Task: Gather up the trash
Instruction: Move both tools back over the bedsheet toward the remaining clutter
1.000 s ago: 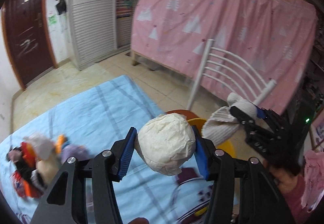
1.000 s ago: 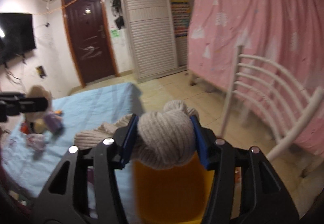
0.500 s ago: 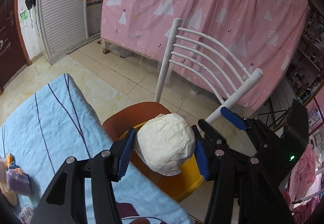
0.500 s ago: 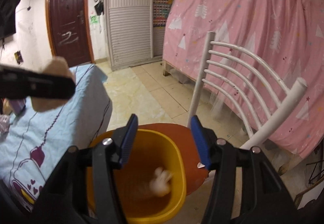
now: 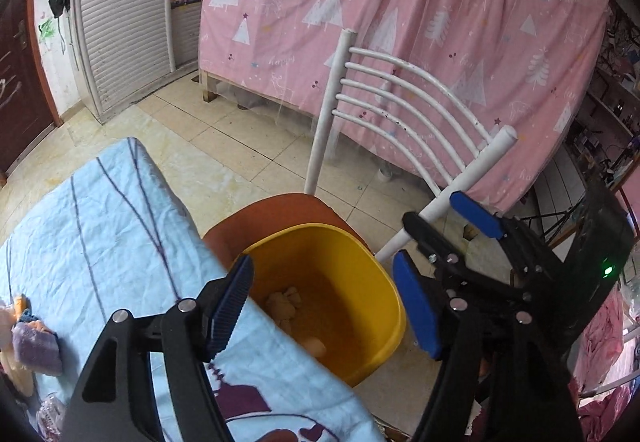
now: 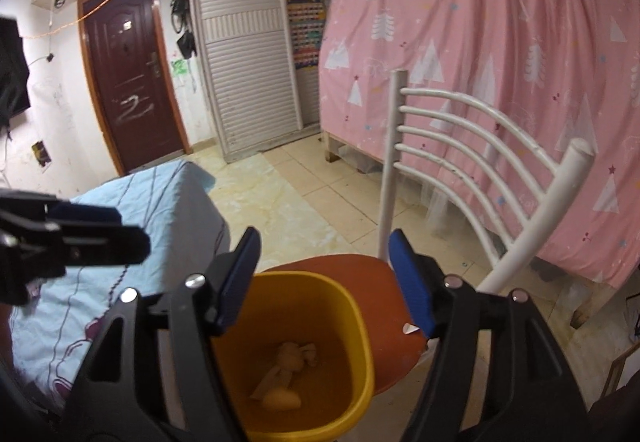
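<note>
A yellow bin stands on a brown chair seat beside the blue-sheeted bed. At its bottom lie a beige knitted cloth and a crumpled paper ball. My left gripper hovers over the bin, its jaws opening with nothing between them. My right gripper hangs above the same bin, also opening and empty. Below it I see the cloth and the paper ball. Each gripper shows in the other's view: the right gripper, the left gripper.
A small pile of colourful scraps lies on the blue sheet at the far left. The chair's white barred back rises just behind the bin. A pink curtain and tiled floor lie beyond.
The right gripper let the knitted cloth fall into the bin first. The left gripper swung from the bed to the bin, then let go of the paper ball. Both jaws have widened.
</note>
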Motion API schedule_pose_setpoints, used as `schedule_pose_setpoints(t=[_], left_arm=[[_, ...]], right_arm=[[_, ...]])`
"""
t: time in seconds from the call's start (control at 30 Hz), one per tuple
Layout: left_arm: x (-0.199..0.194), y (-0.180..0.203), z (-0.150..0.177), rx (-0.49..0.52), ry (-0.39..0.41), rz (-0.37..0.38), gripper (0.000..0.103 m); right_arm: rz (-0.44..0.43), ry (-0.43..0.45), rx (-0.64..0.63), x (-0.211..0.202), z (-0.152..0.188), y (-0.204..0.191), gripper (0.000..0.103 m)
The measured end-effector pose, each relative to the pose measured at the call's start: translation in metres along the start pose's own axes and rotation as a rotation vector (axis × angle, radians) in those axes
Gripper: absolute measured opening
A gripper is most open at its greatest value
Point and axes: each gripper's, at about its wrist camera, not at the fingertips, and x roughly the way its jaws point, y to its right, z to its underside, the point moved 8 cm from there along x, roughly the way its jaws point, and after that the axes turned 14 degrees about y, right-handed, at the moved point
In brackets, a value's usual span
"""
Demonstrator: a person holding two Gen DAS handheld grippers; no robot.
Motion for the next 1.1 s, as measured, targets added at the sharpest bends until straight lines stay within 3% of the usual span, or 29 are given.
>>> schedule_pose_setpoints(t=[0.2, 0.27, 0.33, 0.63, 1.1], left_arm=[[-0.028, -0.020, -0.006, -0.025, 0.049, -0.021, 0.064], [-0.039, -0.029, -0.007, -0.033, 0.061, -0.038, 0.064], [-0.051, -0.038, -0.006, -0.044, 0.072, -0.053, 0.064], [-0.112, -0.095, -0.001, -0.058, 0.146, -0.176, 0.064], [-0.188, -0.197, 0.011, -0.136, 0.222, -0.331, 0.064]], right_arm=[[-0.045, -0.001, -0.015, -0.002, -0.005, -0.027, 0.072], [-0.077, 0.000, -0.007, -0.003, -0.008, -0.040, 0.082], [-0.100, -0.003, -0.013, -0.003, -0.008, -0.052, 0.084], [-0.239, -0.018, -0.077, 0.003, -0.014, -0.138, 0.096], [-0.396, -0.055, -0.185, 0.008, -0.008, -0.262, 0.097]])
